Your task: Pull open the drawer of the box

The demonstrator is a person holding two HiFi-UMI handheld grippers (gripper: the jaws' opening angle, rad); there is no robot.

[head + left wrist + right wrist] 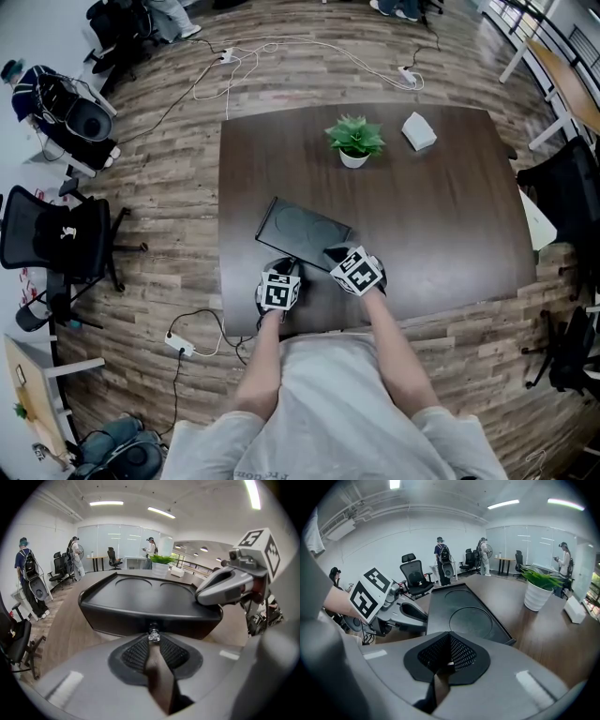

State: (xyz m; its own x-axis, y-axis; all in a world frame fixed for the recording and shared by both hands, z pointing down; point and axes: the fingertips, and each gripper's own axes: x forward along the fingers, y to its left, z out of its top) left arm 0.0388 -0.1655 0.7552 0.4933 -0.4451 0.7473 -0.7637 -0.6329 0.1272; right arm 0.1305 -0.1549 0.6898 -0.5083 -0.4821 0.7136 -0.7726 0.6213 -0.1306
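- while we lean over the dark table (441,216), the black box (302,228) lies near its front edge, just ahead of both grippers, and its flat top carries two round recesses.
- our left gripper (153,638) has its jaws pinched together on the small metal knob (153,633), which sticks out from the middle of the drawer front (140,620).
- from the left gripper view, the drawer front looks level with the rest of the box's face; we cannot make out a gap around it.
- our right gripper (450,634) has its jaws closed against each other, and we see nothing caught between the mesh pads.
- in the left gripper view, the right gripper's nose rests on the near right corner of the box's raised rim, with its marker cube (260,545) above.
- in the head view, the two grippers sit side by side at the near edge of the box, the left one at the front face and the right one over the top.
- a potted plant (354,141) in a white pot stands farther back on the table, well apart from the box, with a small white box (419,131) to its right.
- off the table, a black office chair (56,239) stands on the wood floor (169,187) to our left, and a white power strip (180,344) lies near the table's corner.
- several people stand across the room in both gripper views, one wearing a backpack (29,566).
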